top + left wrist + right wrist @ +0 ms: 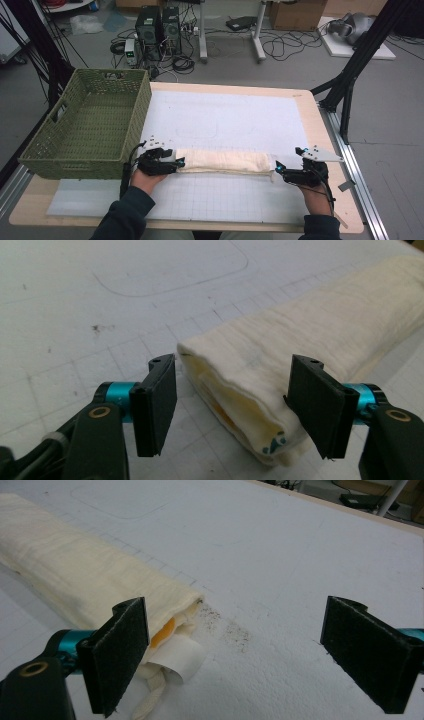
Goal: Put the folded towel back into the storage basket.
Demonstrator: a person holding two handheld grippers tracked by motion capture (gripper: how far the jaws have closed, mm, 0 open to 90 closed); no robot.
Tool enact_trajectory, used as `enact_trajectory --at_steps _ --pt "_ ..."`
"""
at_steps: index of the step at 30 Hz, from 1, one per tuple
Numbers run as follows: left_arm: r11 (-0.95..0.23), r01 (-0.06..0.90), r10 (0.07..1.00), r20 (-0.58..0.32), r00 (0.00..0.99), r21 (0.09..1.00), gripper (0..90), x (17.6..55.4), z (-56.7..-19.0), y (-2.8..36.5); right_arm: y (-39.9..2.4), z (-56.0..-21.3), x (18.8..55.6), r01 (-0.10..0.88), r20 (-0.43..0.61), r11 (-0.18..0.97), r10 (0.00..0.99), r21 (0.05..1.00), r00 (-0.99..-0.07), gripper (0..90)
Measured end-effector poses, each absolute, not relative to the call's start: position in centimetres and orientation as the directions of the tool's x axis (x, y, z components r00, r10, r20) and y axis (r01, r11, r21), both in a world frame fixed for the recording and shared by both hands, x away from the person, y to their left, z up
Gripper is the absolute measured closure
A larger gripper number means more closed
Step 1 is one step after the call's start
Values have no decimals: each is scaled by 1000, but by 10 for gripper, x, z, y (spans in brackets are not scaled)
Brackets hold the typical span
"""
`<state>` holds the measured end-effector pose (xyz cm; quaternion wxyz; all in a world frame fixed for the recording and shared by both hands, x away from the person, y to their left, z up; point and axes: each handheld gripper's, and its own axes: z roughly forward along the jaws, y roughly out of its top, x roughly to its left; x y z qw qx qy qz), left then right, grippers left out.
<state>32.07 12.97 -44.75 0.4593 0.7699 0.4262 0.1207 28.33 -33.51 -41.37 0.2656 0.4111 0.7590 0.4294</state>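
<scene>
Cloth: a cream folded towel (225, 161) is lying in a long roll-like strip across the near part of the white mat (230, 120) on the worktop (320, 130), reaching from one gripper to the other.
Left gripper (232, 405): its jaws are standing apart around the towel's left end; in the left gripper view the folded end (240, 405) is sitting between them, a clear gap showing at the left jaw, the right jaw just beside the cloth, contact hard to tell.
Right gripper (235, 655): its jaws are standing wide apart; in the right gripper view the towel's right end (170, 612), with a white label (177, 657) and an orange patch, is lying just inside the left jaw, well apart from the right jaw.
Hands: both are resting low at the near edge in the high view.
Basket: a green woven basket (85, 125) is sitting on the worktop's left side, just behind the left gripper.
</scene>
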Motion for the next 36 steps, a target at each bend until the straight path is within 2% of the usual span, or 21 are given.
enact_trajectory --at_steps 9,15,21,25,30,32,36 --pt "-268 560 770 -175 614 784 396 317 -451 123 -335 -413 283 395 -51 296 850 870 -525 113" --pt "-281 551 780 -147 608 785 447 316 -451 122 -333 -414 283 395 -56 306 845 866 -532 114" --pt "-271 559 786 -155 598 784 456 316 -451 122 -332 -414 283 396 -56 309 843 865 -535 113" --pt "-236 575 777 -203 595 784 445 316 -450 123 -332 -415 284 396 -59 312 842 864 -536 113" --pt "-175 537 783 -215 584 825 482 315 -445 127 -331 -416 285 401 -56 316 839 860 -541 113" --pt "-179 547 792 -209 573 818 492 316 -446 127 -330 -416 285 401 -57 317 839 860 -541 113" --pt "-226 559 804 -171 569 798 576 315 -449 124 -330 -416 285 401 -54 315 838 860 -543 113"
